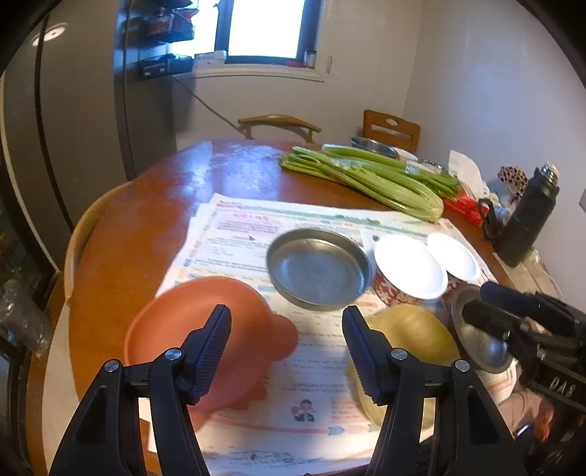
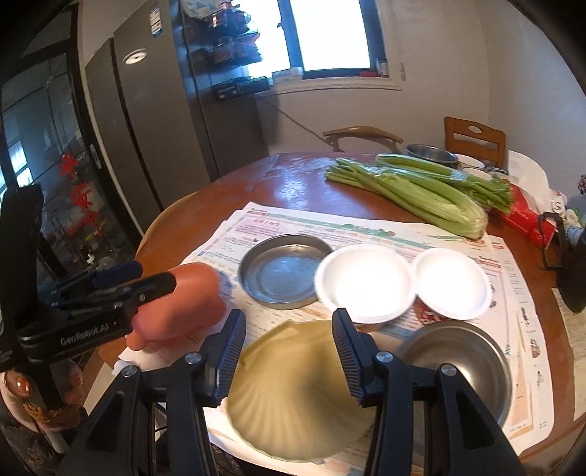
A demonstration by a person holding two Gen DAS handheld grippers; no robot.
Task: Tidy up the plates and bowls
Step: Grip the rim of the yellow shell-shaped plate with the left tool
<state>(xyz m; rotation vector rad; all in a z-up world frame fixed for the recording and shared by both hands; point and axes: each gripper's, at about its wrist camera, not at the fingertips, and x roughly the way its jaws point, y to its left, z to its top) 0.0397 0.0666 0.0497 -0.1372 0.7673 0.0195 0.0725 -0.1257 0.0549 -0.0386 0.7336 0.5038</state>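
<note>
Two plates sit close under the claws. The blurry round orange plate (image 1: 164, 329) lies just left of the left gripper (image 1: 287, 315), whose jaws are half apart and empty. The pale yellow scalloped plate (image 2: 293, 395) is straight below the right gripper (image 2: 288, 315), which is squeezed to its narrowest and grips nothing I can see.

A round wooden table (image 2: 293, 183) carries printed newspaper sheets (image 2: 366, 223) over its near half, and beyond the sheets, toward the far edge of the table, lie long bundles of celery (image 2: 432, 190) with their pale cut ends nearest. At the table's right side stands a dark flask (image 1: 523, 216) (beside a red packet (image 1: 465, 207) and some white paper), while two wooden chairs (image 2: 472, 141) sit at the table's far side under a bright window (image 2: 329, 33). Left of the table rises a tall grey refrigerator (image 2: 146, 128).
</note>
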